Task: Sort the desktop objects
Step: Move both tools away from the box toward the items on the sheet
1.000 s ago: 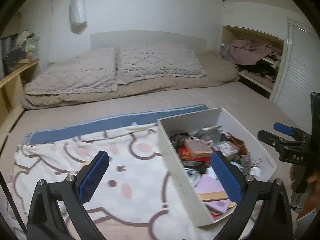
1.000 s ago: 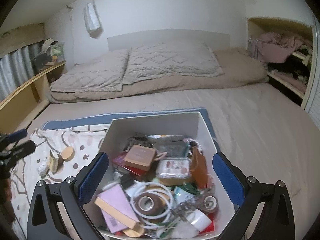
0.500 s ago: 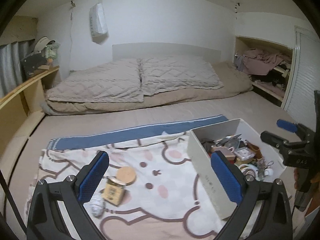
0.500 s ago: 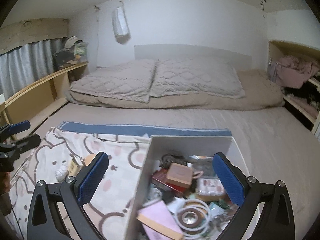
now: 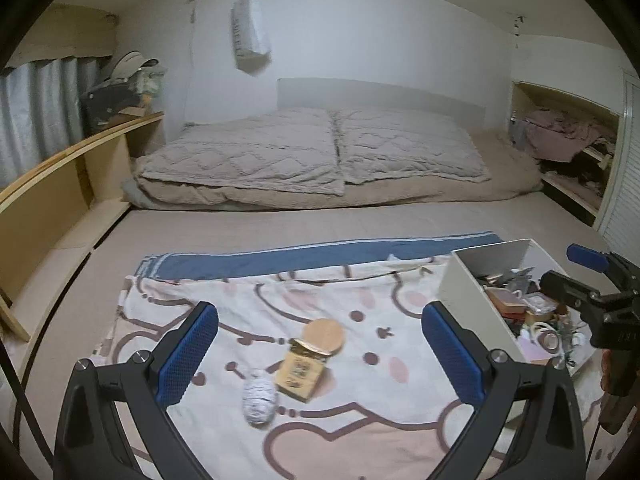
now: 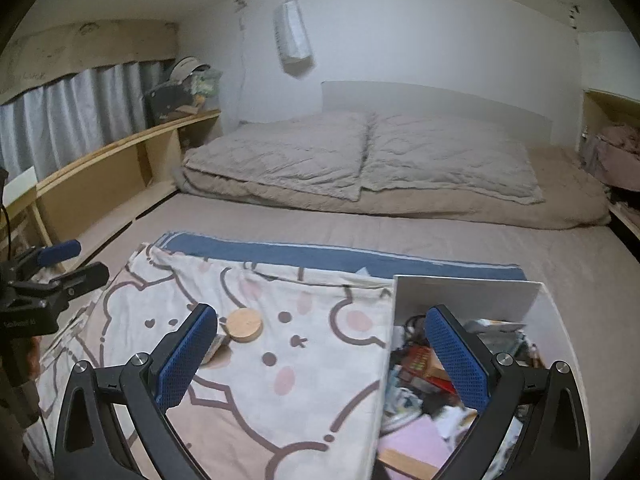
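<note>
A white box full of mixed small items stands on a cartoon-print blanket. On the blanket lie a round wooden disc, a small tan box and a white-grey ball. My left gripper hangs open above these three, holding nothing. My right gripper is open and empty over the box's left wall; it shows at the right edge of the left wrist view.
The blanket lies on a beige bed with two quilted pillows at the far end. A wooden shelf runs along the left wall. An alcove with clothes sits at the right. The left gripper appears at the left edge.
Both views have swung left and pulled back: the box has shifted to the right, and the disc, tan box and ball have come into the left gripper's span. Both grippers stayed open.
</note>
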`<state>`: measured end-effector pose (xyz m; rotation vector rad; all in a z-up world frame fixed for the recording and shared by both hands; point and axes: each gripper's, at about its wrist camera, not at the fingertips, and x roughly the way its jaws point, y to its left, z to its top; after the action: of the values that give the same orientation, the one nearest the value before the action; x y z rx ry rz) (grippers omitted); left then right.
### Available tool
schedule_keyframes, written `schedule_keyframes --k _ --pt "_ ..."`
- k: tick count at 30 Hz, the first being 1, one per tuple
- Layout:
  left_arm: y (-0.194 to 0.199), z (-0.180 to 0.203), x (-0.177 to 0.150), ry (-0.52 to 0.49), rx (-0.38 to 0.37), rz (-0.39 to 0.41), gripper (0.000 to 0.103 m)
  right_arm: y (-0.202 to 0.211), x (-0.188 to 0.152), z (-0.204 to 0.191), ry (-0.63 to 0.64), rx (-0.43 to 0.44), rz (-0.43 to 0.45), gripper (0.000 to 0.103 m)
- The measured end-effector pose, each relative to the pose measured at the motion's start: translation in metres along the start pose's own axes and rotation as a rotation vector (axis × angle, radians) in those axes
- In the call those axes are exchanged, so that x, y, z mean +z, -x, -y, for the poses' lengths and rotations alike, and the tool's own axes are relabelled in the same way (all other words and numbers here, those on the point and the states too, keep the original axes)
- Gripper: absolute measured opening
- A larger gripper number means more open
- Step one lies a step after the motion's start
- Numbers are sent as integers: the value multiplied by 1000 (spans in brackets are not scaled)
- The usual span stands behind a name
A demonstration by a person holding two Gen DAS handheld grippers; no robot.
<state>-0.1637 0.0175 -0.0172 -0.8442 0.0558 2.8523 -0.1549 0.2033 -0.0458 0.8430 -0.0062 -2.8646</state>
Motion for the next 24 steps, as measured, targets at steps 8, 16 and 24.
schedule_keyframes --k 8,16,24 --pt "-14 -38 -13 27 60 -5 102 -48 -4 -36 4 59 -57 103" --pt "-41 -70 -36 24 123 -65 102 -116 -15 -67 2 71 -147 103" --pt "-79 -94 -65 35 115 -157 102 -166 -33 -83 9 57 -239 103"
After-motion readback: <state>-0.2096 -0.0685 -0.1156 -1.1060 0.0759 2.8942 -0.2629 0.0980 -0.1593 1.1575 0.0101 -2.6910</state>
